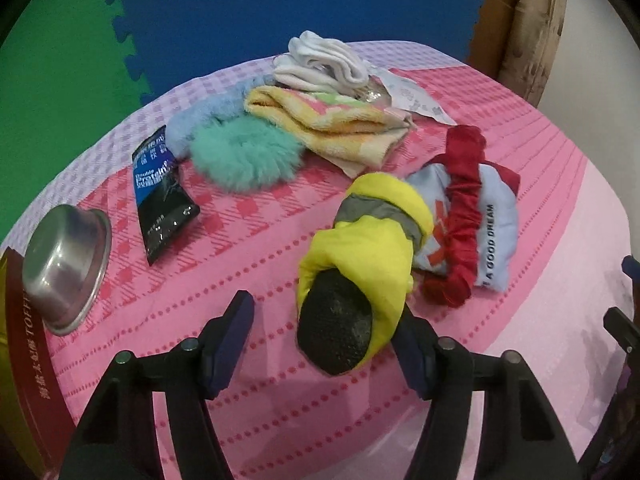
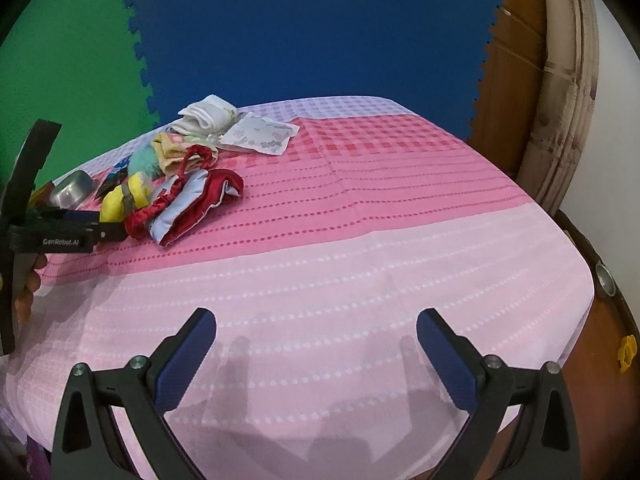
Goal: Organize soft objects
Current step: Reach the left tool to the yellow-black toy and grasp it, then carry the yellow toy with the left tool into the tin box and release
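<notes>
The sorting looks barely begun, judging from how everything lies. On the tabletop (image 2: 400, 208), which is spread with a pink checked cloth, the soft things sit bunched in one loose heap toward the far left corner: a white sock bundle (image 1: 324, 62), a yellow towel (image 1: 332, 124), a teal fluffy scrunchie (image 1: 244, 156) with a pale blue fluffy piece (image 1: 208, 114) touching it, and a light blue pouch (image 1: 476, 224) with a red scrunchie (image 1: 460, 216) draped across it. Mixed in beside them are things that are not soft: a dark tube (image 1: 160, 196) and a steel bowl (image 1: 68, 264) tipped against a box (image 1: 32, 360) at the left edge, plus a flat printed packet (image 2: 260, 134) behind the towel. The left gripper (image 1: 324, 344) has its fingers spread on either side of a yellow mitten (image 1: 360, 260) with a black palm patch, whose near end lies between them; the far finger seems to touch the fabric, but the near one stands clear, so no grasp is made yet. The right gripper (image 2: 316, 348) hangs wide apart over the bare pale half of the cloth, holding nothing. No separate tidy pile or container for soft items is visible, so nearly all of the work seems left.
</notes>
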`<action>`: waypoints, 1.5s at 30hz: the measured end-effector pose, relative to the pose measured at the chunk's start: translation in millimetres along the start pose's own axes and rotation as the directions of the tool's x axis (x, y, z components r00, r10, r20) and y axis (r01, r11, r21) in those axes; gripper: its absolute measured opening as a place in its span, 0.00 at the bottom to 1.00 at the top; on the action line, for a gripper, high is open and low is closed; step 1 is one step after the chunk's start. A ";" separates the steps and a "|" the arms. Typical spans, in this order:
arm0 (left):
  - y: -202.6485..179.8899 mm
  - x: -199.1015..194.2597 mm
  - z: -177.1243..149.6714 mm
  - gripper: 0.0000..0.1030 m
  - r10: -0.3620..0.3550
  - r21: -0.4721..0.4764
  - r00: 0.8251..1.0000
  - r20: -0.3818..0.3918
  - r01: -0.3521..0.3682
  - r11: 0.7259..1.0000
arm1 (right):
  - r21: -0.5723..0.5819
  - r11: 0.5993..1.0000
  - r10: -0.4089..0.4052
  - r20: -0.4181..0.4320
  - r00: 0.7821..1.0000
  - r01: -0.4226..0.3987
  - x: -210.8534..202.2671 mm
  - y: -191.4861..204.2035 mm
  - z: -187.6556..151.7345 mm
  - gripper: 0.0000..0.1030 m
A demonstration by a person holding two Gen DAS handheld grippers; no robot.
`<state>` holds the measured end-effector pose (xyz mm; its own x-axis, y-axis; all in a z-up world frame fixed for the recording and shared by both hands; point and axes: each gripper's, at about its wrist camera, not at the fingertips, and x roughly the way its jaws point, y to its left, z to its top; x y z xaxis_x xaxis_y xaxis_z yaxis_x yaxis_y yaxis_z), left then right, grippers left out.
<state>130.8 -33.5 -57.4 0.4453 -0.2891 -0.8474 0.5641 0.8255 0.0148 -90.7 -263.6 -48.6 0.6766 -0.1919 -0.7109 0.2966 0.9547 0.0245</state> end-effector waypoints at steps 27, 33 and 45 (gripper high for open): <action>-42.0 -86.2 -12.2 0.33 0.265 -0.032 0.944 0.197 -0.264 0.964 | -0.040 0.999 -0.008 0.040 0.999 0.009 -9.6 12.8 0.4 1.00; -13.6 -117.7 -23.9 0.33 0.354 -0.092 0.914 0.195 -0.343 0.935 | -0.079 0.997 -0.013 0.045 0.999 0.016 -14.5 22.8 5.9 1.00; 140.1 -163.2 -61.7 0.34 0.521 -0.372 0.852 0.055 -0.467 0.802 | -0.135 0.991 0.009 0.076 0.997 0.001 -5.3 56.6 47.5 1.00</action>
<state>94.3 159.3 50.2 0.7112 0.1576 -0.6850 -0.0140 0.9775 0.2103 -45.4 -219.4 -10.0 0.7289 -0.1997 -0.6548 0.2032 0.9765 -0.0715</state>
